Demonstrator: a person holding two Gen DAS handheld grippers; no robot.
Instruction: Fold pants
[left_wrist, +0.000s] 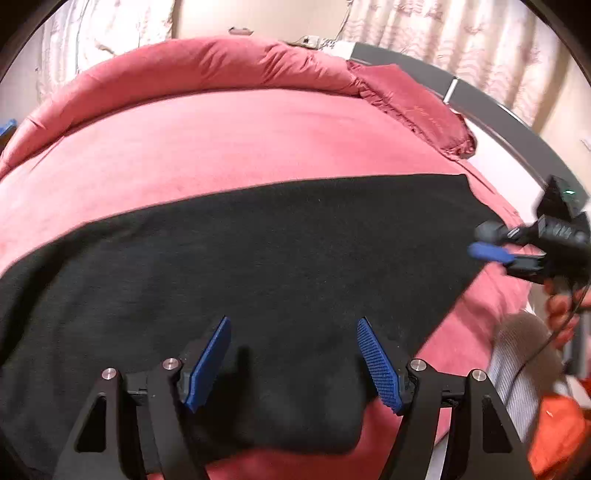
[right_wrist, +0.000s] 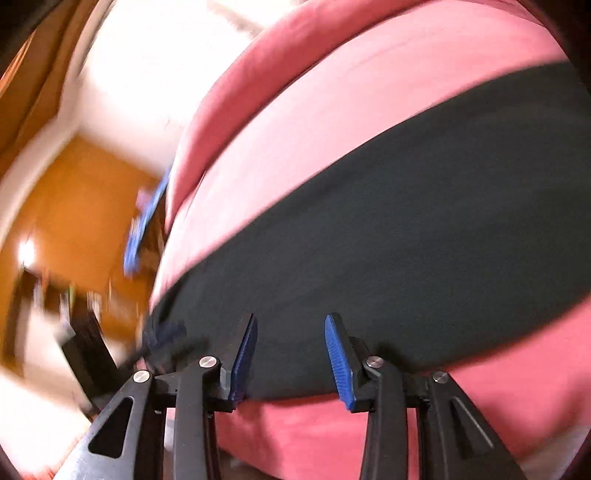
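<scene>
Lying flat across a pink-red bedspread (left_wrist: 236, 140), black fabric pants (left_wrist: 258, 258) under the released left gripper (left_wrist: 293, 360); patterned cream curtains (left_wrist: 443, 40) behind | right wrist: right gripper (right_wrist: 290, 360) released over pants; orange wooden floor (right_wrist: 85, 206); no legible writing.

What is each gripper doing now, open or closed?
Left gripper: open, holding nothing, over the black pants.
Right gripper: open, holding nothing, at the pants' edge.

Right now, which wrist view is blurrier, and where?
Right wrist: heavy motion smear on the left-side room, pants edge soft, right tongs sharp. Left wrist: mostly crisp pants and left tongs; only the far tongs smear.
</scene>
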